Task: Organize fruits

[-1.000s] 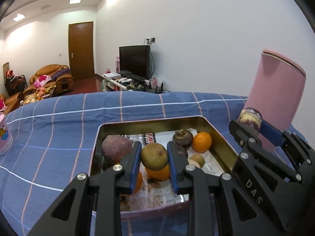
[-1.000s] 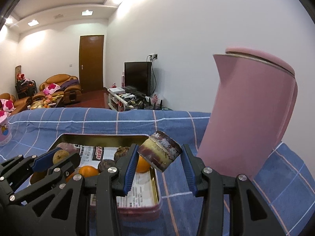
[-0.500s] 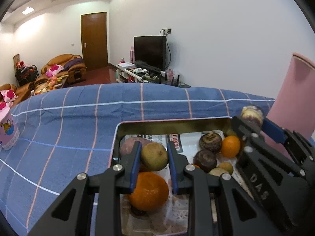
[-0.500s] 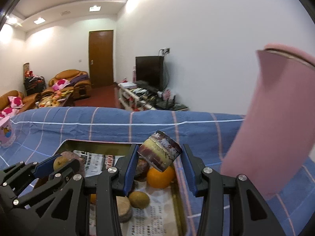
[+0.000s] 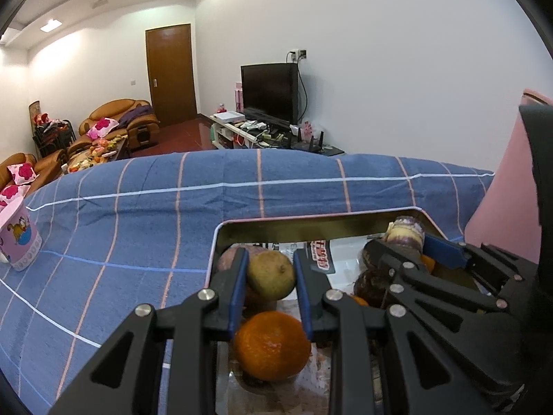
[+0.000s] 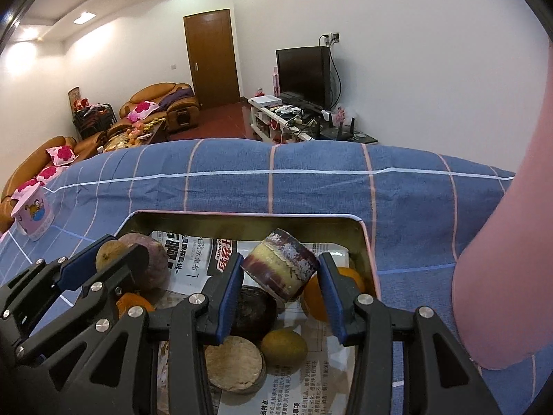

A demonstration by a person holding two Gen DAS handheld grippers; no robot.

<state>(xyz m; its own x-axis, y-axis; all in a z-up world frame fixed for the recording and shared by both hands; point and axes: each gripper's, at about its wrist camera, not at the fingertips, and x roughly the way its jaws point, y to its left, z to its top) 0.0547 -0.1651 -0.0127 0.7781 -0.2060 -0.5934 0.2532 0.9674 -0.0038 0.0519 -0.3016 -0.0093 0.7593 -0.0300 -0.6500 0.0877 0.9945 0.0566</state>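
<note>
A gold-lined tin tray [image 5: 311, 219] [image 6: 242, 219] lined with newspaper sits on the blue checked cloth. My left gripper [image 5: 270, 278] is shut on a greenish-brown round fruit [image 5: 271, 274] and holds it over the tray's left part, above an orange [image 5: 272, 345]. My right gripper [image 6: 280, 276] is shut on a purple-and-yellow sugarcane piece [image 6: 280, 269], held tilted over the tray's right part. In the tray lie a purple fruit [image 6: 152, 263], a dark round fruit [image 6: 254, 311], another orange [image 6: 316, 299], a green-brown fruit [image 6: 283, 347] and a cut cane piece [image 6: 235, 361].
A tall pink kettle [image 6: 501, 242] [image 5: 508, 186] stands close to the tray's right side. A pink cartoon cup [image 5: 17, 235] [image 6: 34, 212] stands on the cloth at far left. Beyond the table edge are sofas, a door and a television.
Both grippers have moved forward and down over the tray with their loads still held. The tray and fruit now look closer and the kettle has slid toward the right edge.
</note>
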